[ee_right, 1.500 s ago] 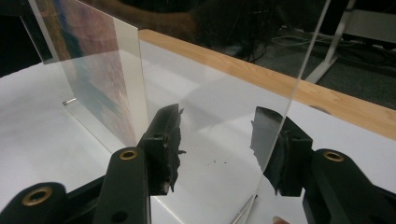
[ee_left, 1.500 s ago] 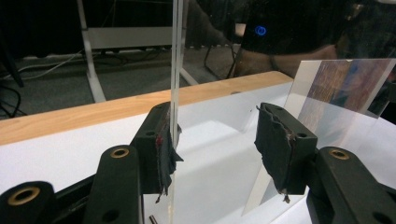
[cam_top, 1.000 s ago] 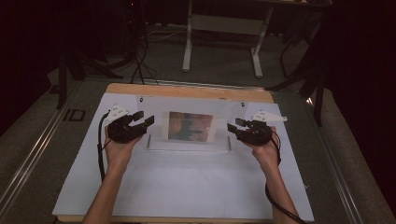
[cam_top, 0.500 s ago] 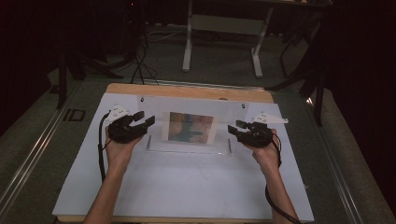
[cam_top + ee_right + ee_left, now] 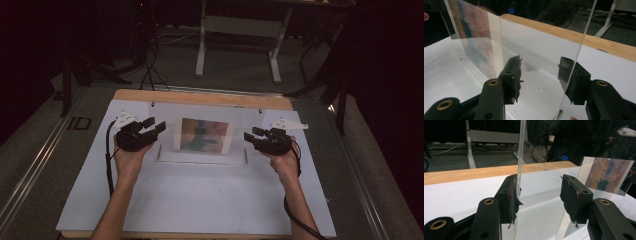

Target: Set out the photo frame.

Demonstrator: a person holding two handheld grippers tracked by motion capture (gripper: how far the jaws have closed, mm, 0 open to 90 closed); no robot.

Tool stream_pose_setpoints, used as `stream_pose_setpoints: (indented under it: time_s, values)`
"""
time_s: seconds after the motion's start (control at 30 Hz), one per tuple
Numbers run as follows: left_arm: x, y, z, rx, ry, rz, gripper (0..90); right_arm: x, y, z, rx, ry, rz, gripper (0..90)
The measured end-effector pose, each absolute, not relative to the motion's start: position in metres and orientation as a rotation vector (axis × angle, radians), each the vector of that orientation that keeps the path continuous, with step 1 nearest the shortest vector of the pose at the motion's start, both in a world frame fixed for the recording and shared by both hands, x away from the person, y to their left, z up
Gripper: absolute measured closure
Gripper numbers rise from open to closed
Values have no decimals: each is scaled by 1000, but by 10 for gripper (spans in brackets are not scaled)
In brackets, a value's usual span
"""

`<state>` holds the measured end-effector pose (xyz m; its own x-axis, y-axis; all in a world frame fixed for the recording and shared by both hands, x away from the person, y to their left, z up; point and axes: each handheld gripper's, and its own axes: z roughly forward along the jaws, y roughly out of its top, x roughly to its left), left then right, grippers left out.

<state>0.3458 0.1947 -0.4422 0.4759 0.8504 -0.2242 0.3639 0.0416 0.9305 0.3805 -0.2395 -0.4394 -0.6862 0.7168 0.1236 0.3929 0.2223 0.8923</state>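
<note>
A clear acrylic panel point(image 5: 245, 122) stands upright on the white table cover point(image 5: 200, 200), with a colourful picture point(image 5: 204, 135) set in its middle. My left gripper point(image 5: 155, 125) is open at the panel's left end. In the left gripper view the panel's edge point(image 5: 520, 157) rises between the jaws, close against the left pad point(image 5: 511, 200), and the picture point(image 5: 607, 173) is off to the right. My right gripper point(image 5: 251, 133) is open at the panel's right end. There the clear edge point(image 5: 579, 57) runs just in front of the right pad point(image 5: 569, 75), with the picture point(image 5: 471, 37) at the left.
The wooden table edge point(image 5: 200, 97) runs along the back behind the panel. Beyond it on the dark floor stand a white desk frame point(image 5: 237, 30) and loose cables point(image 5: 150, 65). A metal rail point(image 5: 30, 175) lines the floor at the left.
The left gripper's jaws have edged slightly toward the panel's end. The right gripper and the panel stay where they were.
</note>
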Motion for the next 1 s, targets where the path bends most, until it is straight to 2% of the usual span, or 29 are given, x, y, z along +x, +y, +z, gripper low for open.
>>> stream_pose_setpoints:
  time_s: [0.27,0.57,1.0]
  values:
    - [342,197,-440,1596,1064,525,485,375,-240,-441,1013,2183,1447,512]
    - [336,197,-439,1638,1054,582,485,369,-245,-446,994,2190,1381,458]
    - [331,207,-438,1628,1069,597,485,365,-255,-446,1003,2184,1383,449]
